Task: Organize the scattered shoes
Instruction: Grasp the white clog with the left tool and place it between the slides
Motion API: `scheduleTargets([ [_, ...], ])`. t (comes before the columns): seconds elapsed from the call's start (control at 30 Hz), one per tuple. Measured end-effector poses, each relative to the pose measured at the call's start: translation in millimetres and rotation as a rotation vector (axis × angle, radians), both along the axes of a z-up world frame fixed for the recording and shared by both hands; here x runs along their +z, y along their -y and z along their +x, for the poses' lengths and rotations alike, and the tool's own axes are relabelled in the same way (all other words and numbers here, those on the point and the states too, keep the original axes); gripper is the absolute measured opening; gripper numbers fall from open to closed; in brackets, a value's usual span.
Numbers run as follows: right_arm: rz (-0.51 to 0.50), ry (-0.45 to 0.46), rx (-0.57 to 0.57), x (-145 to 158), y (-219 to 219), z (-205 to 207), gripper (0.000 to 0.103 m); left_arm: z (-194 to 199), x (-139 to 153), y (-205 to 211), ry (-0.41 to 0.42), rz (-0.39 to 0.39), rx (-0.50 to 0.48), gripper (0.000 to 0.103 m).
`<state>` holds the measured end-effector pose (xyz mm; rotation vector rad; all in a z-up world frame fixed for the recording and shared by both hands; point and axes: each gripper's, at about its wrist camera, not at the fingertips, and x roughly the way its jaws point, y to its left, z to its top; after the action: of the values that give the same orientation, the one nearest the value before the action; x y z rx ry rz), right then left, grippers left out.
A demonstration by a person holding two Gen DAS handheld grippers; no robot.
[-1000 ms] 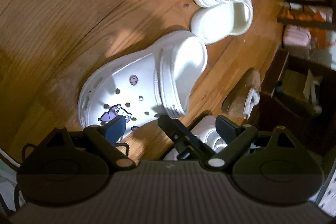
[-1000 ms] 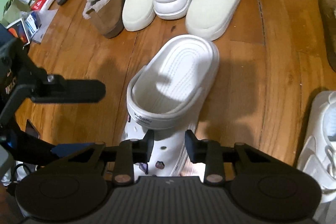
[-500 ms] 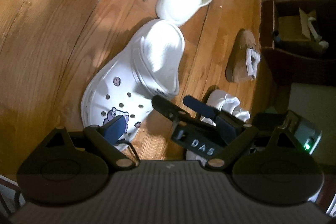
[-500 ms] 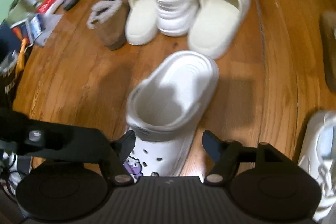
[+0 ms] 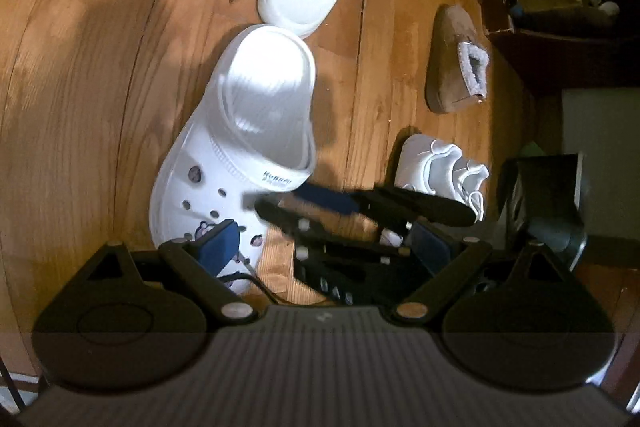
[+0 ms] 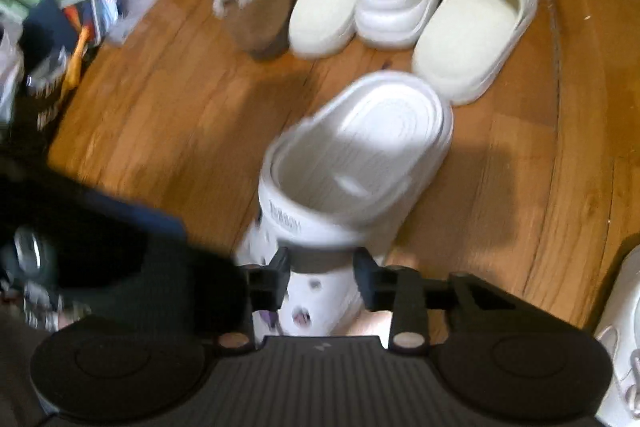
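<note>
The white clog (image 6: 352,163) is found mid-floor, just short of a row of pale slippers (image 6: 476,23), its strap folded forward. It is judged light, stiff foam, best pinched across the upper. The right gripper (image 6: 320,277) is closing, the upper between its fingers. The left gripper (image 5: 320,251) is spread, empty. Bare wooden floor (image 6: 160,115) is left open alongside.

- Smooth, slightly glossy white plastic clog (image 5: 240,147)
- Beyond it, matt cream foam-like slides (image 6: 476,23)
- Brown suede-looking slipper (image 5: 452,59), fleecy lining
- Underneath, polished wooden floor (image 5: 80,87)
</note>
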<state>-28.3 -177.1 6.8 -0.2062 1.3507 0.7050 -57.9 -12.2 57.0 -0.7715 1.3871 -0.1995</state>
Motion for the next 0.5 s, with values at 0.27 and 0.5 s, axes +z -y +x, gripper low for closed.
scheduleTargets([
  [0.27, 0.199, 0.119, -0.113, 108.0, 40.7, 1.9, 0.074, 33.7, 45.0, -0.1, 0.201, 0.468, -0.094, 0.092],
  [0.5, 0.143, 0.442, -0.04, 155.4, 19.6, 31.2, 0.083, 116.9, 33.6, -12.1, 0.336, 0.585, -0.13, 0.091],
])
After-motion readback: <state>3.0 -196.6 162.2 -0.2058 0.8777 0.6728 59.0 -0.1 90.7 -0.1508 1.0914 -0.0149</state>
